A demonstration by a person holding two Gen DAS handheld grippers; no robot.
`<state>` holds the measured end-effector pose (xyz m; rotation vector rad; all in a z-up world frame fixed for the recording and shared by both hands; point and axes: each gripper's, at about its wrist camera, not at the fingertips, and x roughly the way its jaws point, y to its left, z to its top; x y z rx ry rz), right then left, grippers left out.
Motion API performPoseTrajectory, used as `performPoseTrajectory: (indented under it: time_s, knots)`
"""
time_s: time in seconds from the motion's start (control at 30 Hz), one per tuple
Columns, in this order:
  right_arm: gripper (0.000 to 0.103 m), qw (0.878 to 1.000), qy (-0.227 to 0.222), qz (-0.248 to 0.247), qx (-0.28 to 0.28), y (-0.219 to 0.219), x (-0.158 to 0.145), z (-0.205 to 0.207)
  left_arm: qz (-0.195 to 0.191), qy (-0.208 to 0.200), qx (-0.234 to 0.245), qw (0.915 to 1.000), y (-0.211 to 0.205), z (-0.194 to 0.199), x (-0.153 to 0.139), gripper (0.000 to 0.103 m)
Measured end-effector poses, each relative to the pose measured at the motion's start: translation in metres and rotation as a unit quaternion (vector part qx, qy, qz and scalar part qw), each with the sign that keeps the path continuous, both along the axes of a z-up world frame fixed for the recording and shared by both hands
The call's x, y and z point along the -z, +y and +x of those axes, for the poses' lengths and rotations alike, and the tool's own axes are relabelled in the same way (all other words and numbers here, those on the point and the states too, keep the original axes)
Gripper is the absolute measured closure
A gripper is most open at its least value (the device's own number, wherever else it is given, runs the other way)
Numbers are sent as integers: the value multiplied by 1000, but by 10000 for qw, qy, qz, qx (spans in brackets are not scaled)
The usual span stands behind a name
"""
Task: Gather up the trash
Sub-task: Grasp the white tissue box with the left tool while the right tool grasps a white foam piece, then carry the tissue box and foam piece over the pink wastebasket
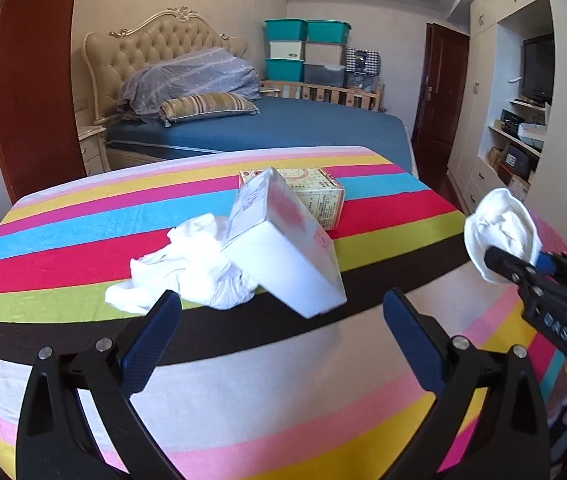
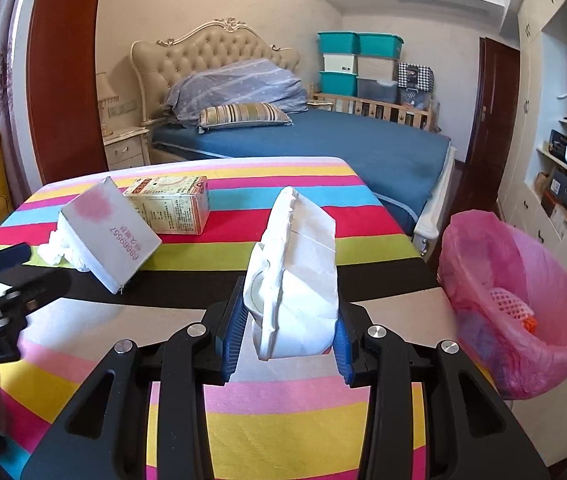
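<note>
Carry step: right gripper (image 2: pixel 287 340) clamped on crumpled white paper cup (image 2: pixel 295 280), next to the pink-lined waste bin (image 2: pixel 523 320); left gripper (image 1: pixel 279 344) apart, empty.

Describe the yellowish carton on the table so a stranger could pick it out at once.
Start at the striped tablecloth in front of the bed. Near its far edge, on the pink and blue stripes, the yellowish carton lies on its side. Unlike the tilted white box propped in front of it and the crumpled white tissue, it is cream-yellow with small printed text and a red label.
</note>
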<state>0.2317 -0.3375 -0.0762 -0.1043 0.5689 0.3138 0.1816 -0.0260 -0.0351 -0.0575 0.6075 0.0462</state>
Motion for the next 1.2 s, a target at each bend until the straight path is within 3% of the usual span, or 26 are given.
performPoseTrajectory:
  time_s: [0.3,0.37,0.43,0.5,0.63,0.93,1.2]
  knots:
    - [66,10000,-5,1,-51,1,1,-2,-346,491,-438,9972,-7,50,12,10]
    - [66,10000,20,25,-46,0,2,-3,-371,489,-463,9970,-7,56,12,20]
    - [66,10000,47,52,-52,-1,3,-1,-498,499,-234,9972,-5,59,13,62]
    - [65,10000,58,65,-44,-1,3,-1,-465,495,-104,9976,-6,57,13,70]
    - [65,9999,53,53,-79,0,3,-1,-277,264,225,9990,-9,28,4,70]
    - [66,9999,61,33,-117,0,3,-1,831,-228,267,9959,-10,-28,2,70]
    - [66,9998,54,49,-193,1,4,-2,748,-215,248,9967,-5,-35,4,69]
